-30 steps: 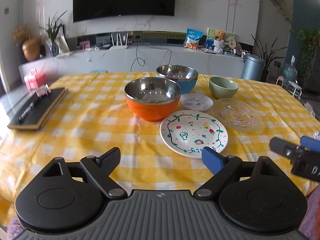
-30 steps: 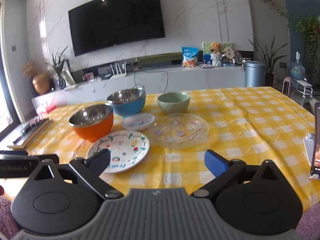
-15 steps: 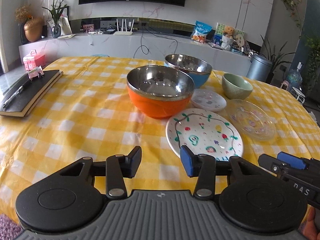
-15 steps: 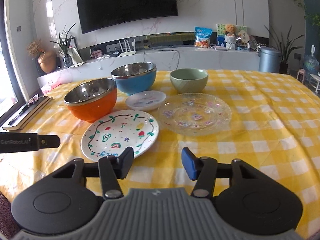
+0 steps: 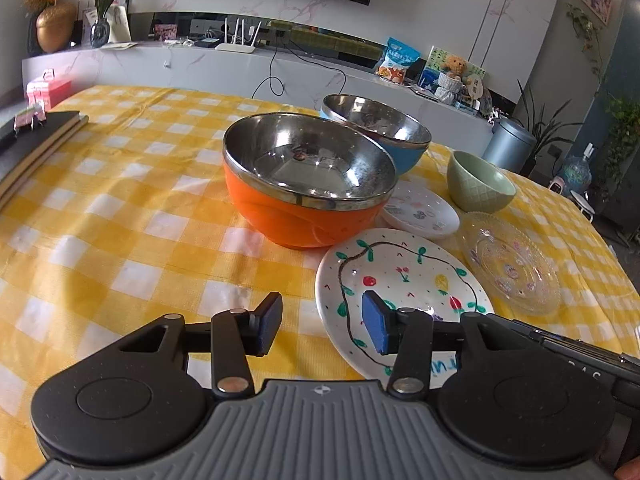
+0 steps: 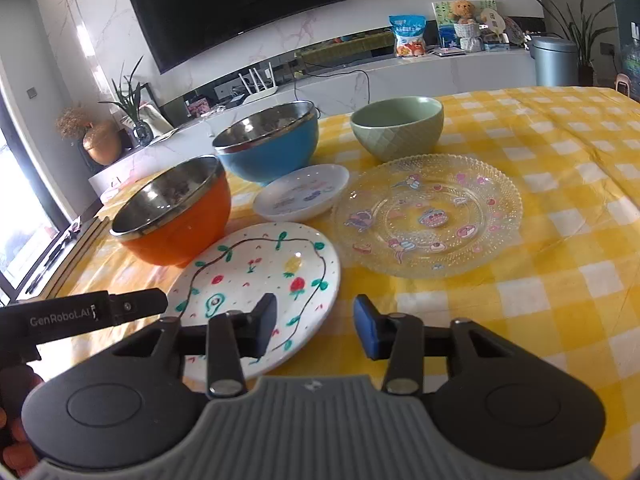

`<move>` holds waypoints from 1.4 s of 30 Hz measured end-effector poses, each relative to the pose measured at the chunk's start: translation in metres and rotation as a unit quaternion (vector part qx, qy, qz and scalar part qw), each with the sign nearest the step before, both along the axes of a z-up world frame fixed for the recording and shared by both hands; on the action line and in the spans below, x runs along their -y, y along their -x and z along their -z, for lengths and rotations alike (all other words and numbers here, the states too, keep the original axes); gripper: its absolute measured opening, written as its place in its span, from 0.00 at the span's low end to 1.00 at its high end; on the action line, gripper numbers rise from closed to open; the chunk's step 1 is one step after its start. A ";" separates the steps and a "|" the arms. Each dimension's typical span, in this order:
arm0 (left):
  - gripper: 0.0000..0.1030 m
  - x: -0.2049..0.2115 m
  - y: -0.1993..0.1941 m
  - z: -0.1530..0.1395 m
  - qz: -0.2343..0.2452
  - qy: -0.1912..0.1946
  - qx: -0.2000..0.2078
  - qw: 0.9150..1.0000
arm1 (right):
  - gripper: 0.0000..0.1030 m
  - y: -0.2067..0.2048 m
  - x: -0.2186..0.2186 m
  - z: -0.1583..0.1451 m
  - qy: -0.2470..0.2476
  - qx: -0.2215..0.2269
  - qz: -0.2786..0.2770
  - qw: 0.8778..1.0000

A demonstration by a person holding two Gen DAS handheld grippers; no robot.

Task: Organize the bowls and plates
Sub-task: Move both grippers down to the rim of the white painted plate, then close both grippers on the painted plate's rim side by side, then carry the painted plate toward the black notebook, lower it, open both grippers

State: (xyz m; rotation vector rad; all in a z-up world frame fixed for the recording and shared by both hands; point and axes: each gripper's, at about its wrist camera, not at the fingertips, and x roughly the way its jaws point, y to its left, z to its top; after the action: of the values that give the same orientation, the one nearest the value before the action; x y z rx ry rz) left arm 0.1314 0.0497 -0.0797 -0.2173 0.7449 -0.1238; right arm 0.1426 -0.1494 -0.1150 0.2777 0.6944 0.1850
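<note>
The left tongs (image 5: 318, 328) are held low over the near edge of the tabletop (image 5: 120, 216), which is covered by a yellow-and-white checked cloth; their jaws stand part-way apart with nothing gripped, and only cloth and the near rim of the painted plate (image 5: 400, 276) are seen through the gap. The right tongs (image 6: 316, 326) are held the same way, released and empty, their jaws having just been closing; the painted plate's right rim lies under their left pad. An orange bowl (image 5: 304, 184) with a steel lining is set just behind the painted plate, its base close to the plate's far rim. A blue bowl (image 6: 272, 148), also steel-lined, is placed behind the orange one. A small white saucer (image 6: 302, 196) lies between the blue bowl and the painted plate. A clear glass plate (image 6: 428, 216) with cartoon figures is set to the right of the painted plate, and a green bowl (image 6: 398, 128) stands upright just behind it. A dark book (image 5: 28, 140) is seen at the left edge of the tabletop.
</note>
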 end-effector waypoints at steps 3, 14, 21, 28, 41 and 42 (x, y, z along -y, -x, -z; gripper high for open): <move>0.53 -0.004 -0.008 0.005 -0.007 0.014 -0.004 1.000 | 0.30 -0.010 0.002 0.005 -0.010 -0.007 0.007 1.000; 0.29 0.004 -0.026 0.013 0.014 0.028 -0.004 1.000 | 0.12 -0.024 0.009 0.013 -0.039 -0.008 0.024 0.999; 0.19 0.007 -0.025 0.011 0.009 0.014 -0.009 1.000 | 0.09 -0.023 0.008 0.011 -0.044 -0.013 0.032 0.998; 0.18 -0.002 -0.004 0.001 0.005 0.025 -0.002 1.000 | 0.08 -0.004 0.004 -0.001 -0.036 -0.006 0.025 0.999; 0.18 -0.051 0.053 -0.020 -0.050 0.049 0.001 0.998 | 0.08 0.037 -0.036 -0.017 -0.047 -0.010 -0.022 0.999; 0.18 -0.056 0.056 -0.022 -0.055 0.050 0.002 0.997 | 0.08 0.038 -0.041 -0.017 -0.049 -0.011 -0.026 0.998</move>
State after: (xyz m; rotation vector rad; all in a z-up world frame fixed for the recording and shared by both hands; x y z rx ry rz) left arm 0.0753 0.1054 -0.0581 -0.3528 0.7209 -0.0568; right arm 0.1042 -0.1089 -0.0977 0.3551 0.7157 0.2666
